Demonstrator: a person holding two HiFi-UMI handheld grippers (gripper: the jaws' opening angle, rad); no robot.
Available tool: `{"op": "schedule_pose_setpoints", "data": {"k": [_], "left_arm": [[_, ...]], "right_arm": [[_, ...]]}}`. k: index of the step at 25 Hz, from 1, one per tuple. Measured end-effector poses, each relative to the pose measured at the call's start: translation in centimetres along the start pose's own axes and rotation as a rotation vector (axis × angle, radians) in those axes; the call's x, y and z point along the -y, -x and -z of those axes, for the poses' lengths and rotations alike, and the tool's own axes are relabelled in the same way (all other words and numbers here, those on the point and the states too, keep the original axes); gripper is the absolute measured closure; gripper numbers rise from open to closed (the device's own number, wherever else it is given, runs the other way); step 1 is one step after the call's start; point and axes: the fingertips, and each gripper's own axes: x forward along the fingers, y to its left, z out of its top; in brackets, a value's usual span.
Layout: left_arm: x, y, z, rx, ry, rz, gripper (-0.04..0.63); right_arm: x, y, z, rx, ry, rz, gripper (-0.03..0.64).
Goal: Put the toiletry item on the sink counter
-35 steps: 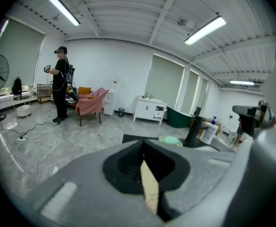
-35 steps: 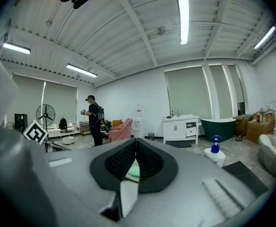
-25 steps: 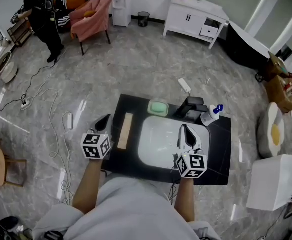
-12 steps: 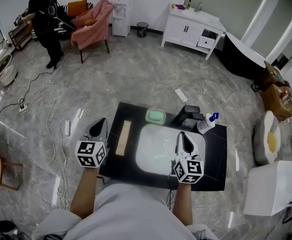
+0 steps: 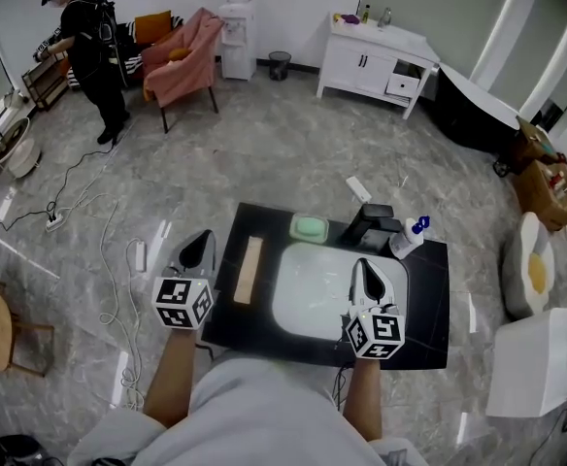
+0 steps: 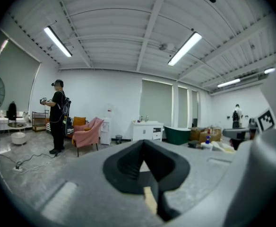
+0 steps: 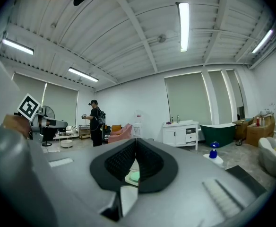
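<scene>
Both grippers hover low and level, likely at rest, with nothing to carry. The left gripper (image 5: 204, 240), jaws pressed together and empty, hangs just left of the counter (image 5: 429, 299). The right gripper (image 5: 363, 266), also closed on nothing, is over the sink (image 5: 317, 289). Farther back, a wooden strip (image 5: 248, 270), green soap dish (image 5: 309, 227) and blue-capped bottle (image 5: 407, 239) sit on the counter, the bottle beside the faucet (image 5: 373, 221). No label is legible.

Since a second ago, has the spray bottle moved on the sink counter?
No. The spray bottle sits just right of the black faucet, same as before.
</scene>
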Motion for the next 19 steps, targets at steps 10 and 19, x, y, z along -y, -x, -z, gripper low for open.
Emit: {"op": "schedule_pose_setpoints", "data": {"k": [10, 19], "left_arm": [[1.2, 0.0, -0.3, 0.006, -0.013, 0.021, 0.597], [1.2, -0.5, -1.5, 0.023, -0.025, 0.019, 0.597]], "right_arm": [[0.8, 0.4, -0.7, 0.029, 0.000, 0.017, 0.614], [1.7, 0.6, -0.9, 0.031, -0.003, 0.035, 0.614]]}}
